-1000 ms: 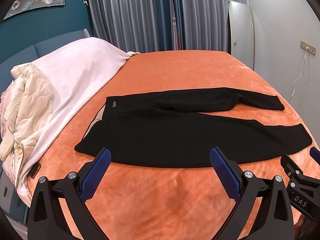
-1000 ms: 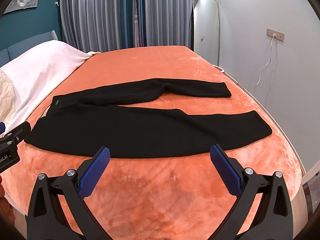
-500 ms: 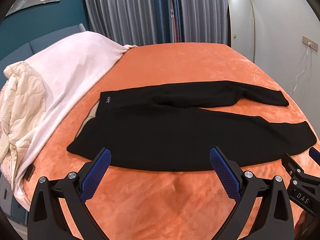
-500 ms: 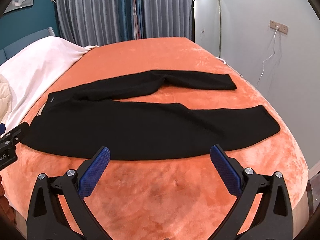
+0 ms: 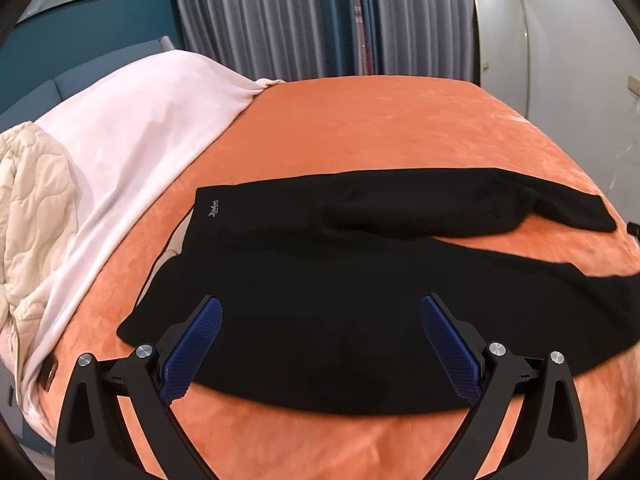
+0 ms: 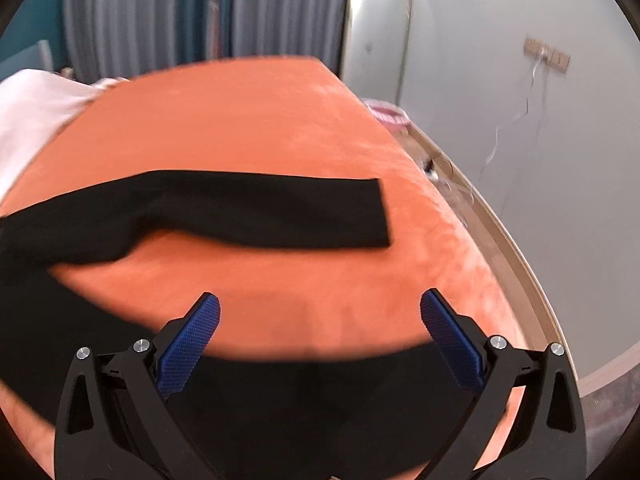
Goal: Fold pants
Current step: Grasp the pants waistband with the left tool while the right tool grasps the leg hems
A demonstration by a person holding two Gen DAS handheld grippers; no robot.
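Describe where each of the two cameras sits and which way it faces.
Left wrist: on the left gripper, over the waist end of the black pants, facing across the orange bed toward the curtains; its own open jaws show.
Right wrist: on the right gripper, over the leg end, facing the far leg and the wall; its own open jaws show.
Shared: pants, bed, curtains, white blanket.

Showing here: the matte black plastic left gripper (image 5: 320, 344) wearing blue cross-hatched pads (image 5: 192, 350) and silver round screws (image 5: 145, 351); the identical black right gripper (image 6: 320, 340) is matching it.
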